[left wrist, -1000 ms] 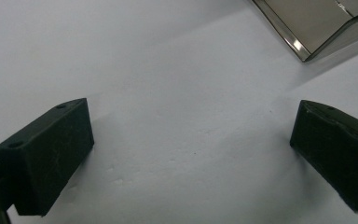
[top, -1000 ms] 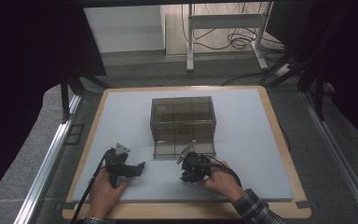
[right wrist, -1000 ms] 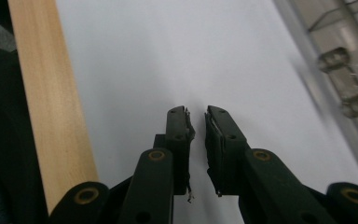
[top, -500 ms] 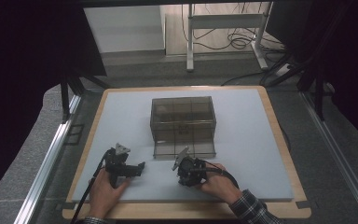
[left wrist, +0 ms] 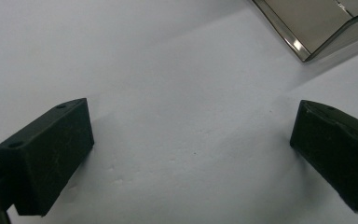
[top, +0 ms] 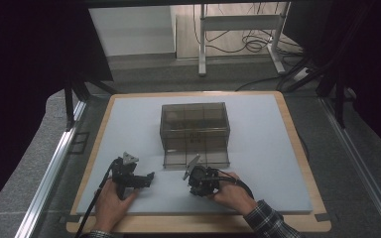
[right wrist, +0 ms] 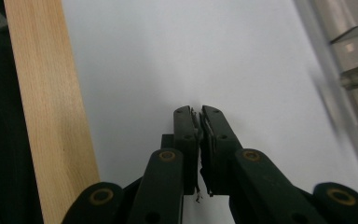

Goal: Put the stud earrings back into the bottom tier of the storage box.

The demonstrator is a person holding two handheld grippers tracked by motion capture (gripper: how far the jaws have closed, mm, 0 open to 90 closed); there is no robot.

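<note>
A smoky, see-through plastic box [top: 194, 130] is sitting near the middle of the desk [top: 273, 163], on its pale sheet, with a clear flap lying flat on the sheet along the box's near side. Small things are showing dimly inside the box, too blurred to tell apart.

The person's left hand [top: 110, 203] is holding the left gripper [top: 149, 177] low over the sheet, to the near left of the box and apart from it. In the left gripper view its two black jaws are standing wide apart with only bare sheet between them, gripping nothing, while a corner of the box [left wrist: 317, 23] is showing at the upper right.

The right hand [top: 234, 193] is holding the right gripper [top: 192, 173] just in front of the box's flap, close to it. In the right gripper view its jaws are pressed together, pad against pad, with nothing caught between them; the desk's wooden edge [right wrist: 51, 112] is running along the left of that view and the box's clear hinged edge [right wrist: 354, 79] along the right
</note>
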